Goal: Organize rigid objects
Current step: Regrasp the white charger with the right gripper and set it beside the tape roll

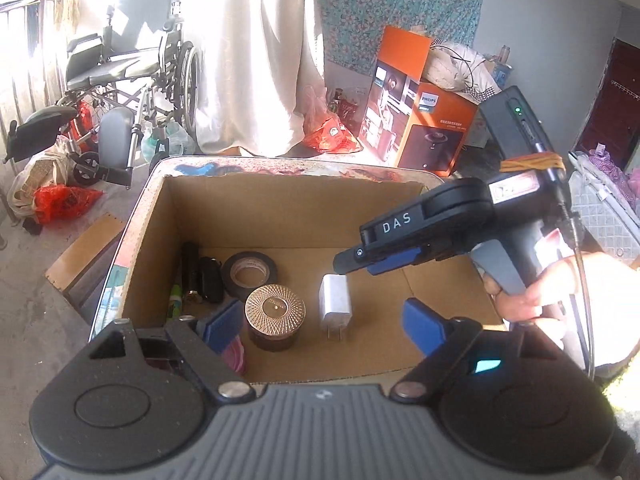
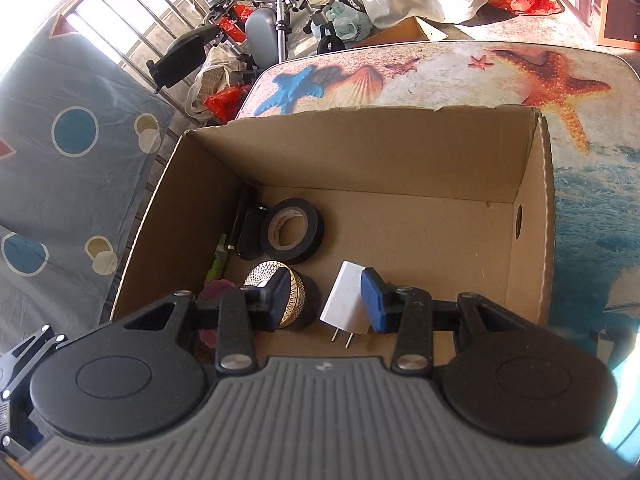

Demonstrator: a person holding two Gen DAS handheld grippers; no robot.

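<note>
An open cardboard box [image 1: 280, 208] [image 2: 400, 152] stands on the table. On its floor lie a black tape roll [image 1: 250, 274] [image 2: 292, 234], a jar with a gold patterned lid [image 1: 275, 316] [image 2: 256, 278], a white charger plug [image 1: 335, 300] [image 2: 344, 300], a black flashlight [image 1: 190, 268] and a black key fob [image 1: 211, 280]. My left gripper [image 1: 323, 326] hangs wide open over the box's near edge, holding nothing. My right gripper [image 1: 346, 260] [image 2: 328, 300], held by a hand [image 1: 532, 292], hovers just above the charger, partly open and gripping nothing.
The table [image 2: 440, 76] has a beach-print cover with starfish. A wheelchair [image 1: 132, 72] and bags stand on the floor beyond it, with an orange appliance carton [image 1: 424, 128] at the back right. A dotted sheet [image 2: 60, 160] lies left of the box, a white basket [image 1: 608, 208] right.
</note>
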